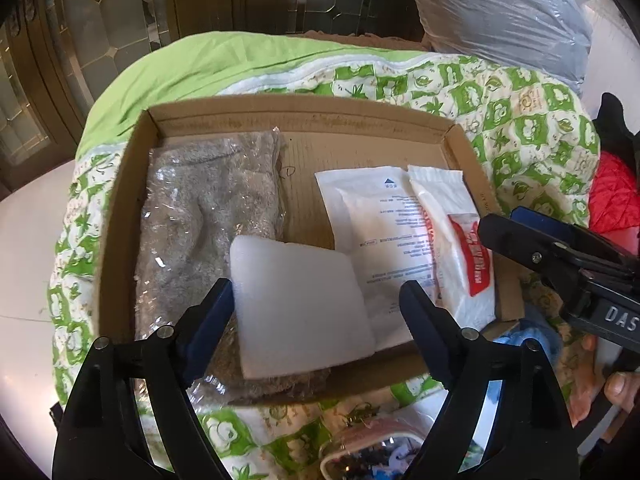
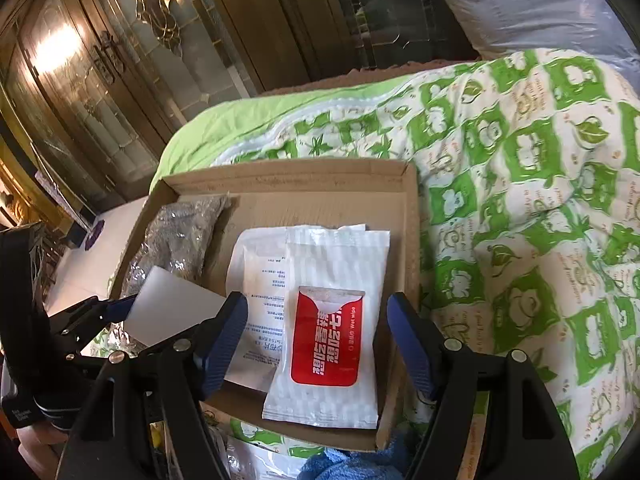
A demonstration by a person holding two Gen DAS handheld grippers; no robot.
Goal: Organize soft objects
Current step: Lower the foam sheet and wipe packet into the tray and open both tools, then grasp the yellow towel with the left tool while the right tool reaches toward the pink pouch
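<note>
A shallow cardboard box (image 1: 124,216) (image 2: 412,216) lies on a green patterned quilt. In it are a grey towel in clear plastic (image 1: 200,216) (image 2: 180,232), a white foam block (image 1: 300,304) (image 2: 172,308), a flat white printed pouch (image 1: 372,232) (image 2: 260,264) and a wet wipe pack with a red label (image 1: 468,256) (image 2: 332,328). My left gripper (image 1: 316,320) is open, its fingers on either side of the foam block. My right gripper (image 2: 316,340) is open around the wet wipe pack, fingers apart from it; it also shows in the left wrist view (image 1: 532,240).
The quilt (image 2: 520,184) covers the surface around the box. A large plastic-wrapped bundle (image 1: 504,12) lies behind. A glass-fronted wooden cabinet (image 2: 100,80) stands at the back left. A blue cloth (image 2: 352,464) and a red item (image 1: 612,196) lie near the box.
</note>
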